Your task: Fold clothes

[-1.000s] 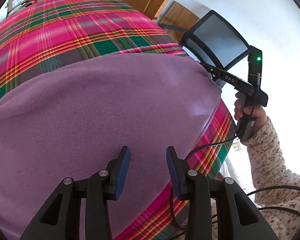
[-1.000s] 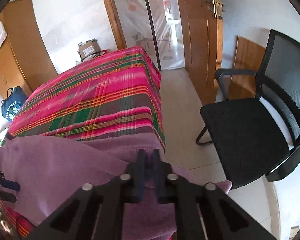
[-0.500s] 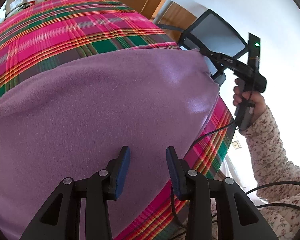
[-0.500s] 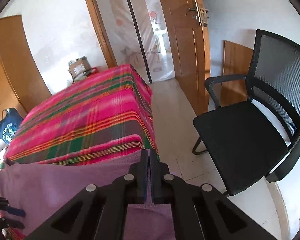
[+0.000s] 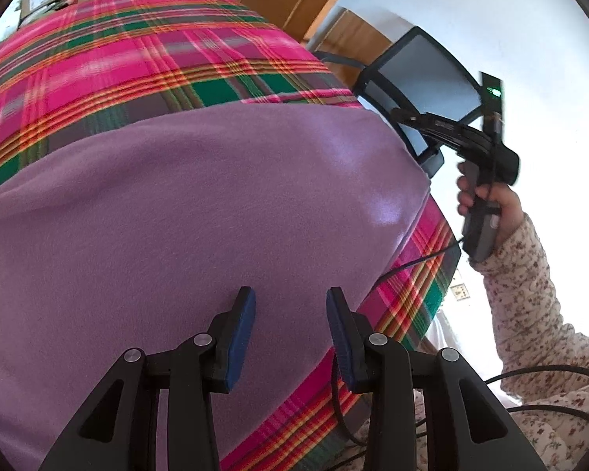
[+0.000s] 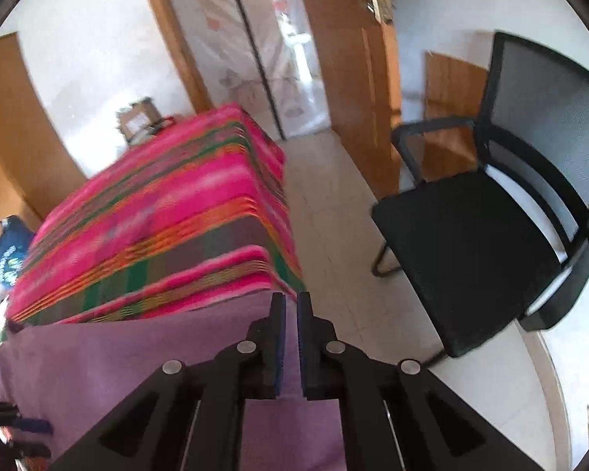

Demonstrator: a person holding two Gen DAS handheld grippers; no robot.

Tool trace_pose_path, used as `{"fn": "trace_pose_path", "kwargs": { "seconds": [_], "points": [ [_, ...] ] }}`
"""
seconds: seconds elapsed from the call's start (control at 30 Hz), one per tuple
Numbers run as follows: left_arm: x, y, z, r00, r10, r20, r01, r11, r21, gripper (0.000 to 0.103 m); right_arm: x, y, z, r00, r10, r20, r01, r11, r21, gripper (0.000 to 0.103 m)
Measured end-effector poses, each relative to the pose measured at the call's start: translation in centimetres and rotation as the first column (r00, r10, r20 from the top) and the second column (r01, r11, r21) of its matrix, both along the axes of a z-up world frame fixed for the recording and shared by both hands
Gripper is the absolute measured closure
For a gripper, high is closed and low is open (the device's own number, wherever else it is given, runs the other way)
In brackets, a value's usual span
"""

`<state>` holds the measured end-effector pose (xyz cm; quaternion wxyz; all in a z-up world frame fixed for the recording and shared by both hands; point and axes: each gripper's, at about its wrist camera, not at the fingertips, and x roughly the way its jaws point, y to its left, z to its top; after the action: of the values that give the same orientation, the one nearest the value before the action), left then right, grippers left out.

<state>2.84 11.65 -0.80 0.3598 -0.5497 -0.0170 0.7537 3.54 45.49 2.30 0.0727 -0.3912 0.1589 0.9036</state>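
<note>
A purple fleece garment [image 5: 196,204] lies spread over the near half of the plaid-covered table [image 5: 137,59]. My left gripper [image 5: 290,298] hovers open over its near edge, nothing between the blue pads. My right gripper [image 6: 291,302] is at the garment's [image 6: 117,353] far right corner, by the table's edge [image 6: 278,235]. Its jaws are opening to a narrow gap, and purple cloth shows in the gap without being pressed. In the left wrist view the right gripper [image 5: 398,112] reaches that corner, held by a hand [image 5: 491,204]. The left gripper [image 6: 31,437] shows at the right wrist view's lower left.
A black mesh office chair [image 6: 471,243] stands on the tiled floor right of the table, also the chair [image 5: 424,70] behind the right gripper. A wooden door [image 6: 353,78] is beyond it. A black cable [image 5: 412,263] hangs over the table's near right corner. A blue bag [image 6: 8,251] sits far left.
The right gripper's jaws, pressed together half a second ago, now show a narrow gap. The right gripper has rolled slightly at the garment's corner. The left gripper has kept still.
</note>
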Motion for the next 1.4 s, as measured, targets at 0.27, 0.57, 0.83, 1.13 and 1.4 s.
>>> {"fn": "trace_pose_path", "kwargs": {
  "seconds": [0.27, 0.57, 0.83, 1.13, 1.4],
  "points": [
    [1.3, -5.8, 2.0, 0.986, 0.151, -0.071, -0.152, 0.988, -0.003, 0.064, 2.2, -6.1, 3.1, 0.970, 0.239, -0.051, -0.238, 0.971, 0.026, 0.079],
    [3.6, -14.9, 0.3, 0.924, 0.378, -0.059, -0.381, 0.923, -0.056, 0.064, 3.8, -12.8, -1.5, 0.932, 0.358, 0.051, -0.359, 0.933, 0.007, 0.079],
    [6.4, -22.9, -0.7, 0.850, 0.526, -0.021, -0.525, 0.851, 0.017, 0.064, 5.7, -14.8, -1.0, 0.935, 0.341, 0.097, -0.350, 0.932, 0.091, 0.075],
    [9.8, -31.2, -1.0, 0.707, 0.707, 0.010, -0.707, 0.705, 0.057, 0.064, 4.9, -23.0, 1.2, 0.838, 0.542, 0.061, -0.545, 0.825, 0.148, 0.075],
    [11.5, -36.5, -0.4, 0.527, 0.849, 0.032, -0.848, 0.523, 0.085, 0.064, 4.0, -31.3, 1.7, 0.672, 0.737, 0.076, -0.736, 0.651, 0.189, 0.075]
  ]
}}
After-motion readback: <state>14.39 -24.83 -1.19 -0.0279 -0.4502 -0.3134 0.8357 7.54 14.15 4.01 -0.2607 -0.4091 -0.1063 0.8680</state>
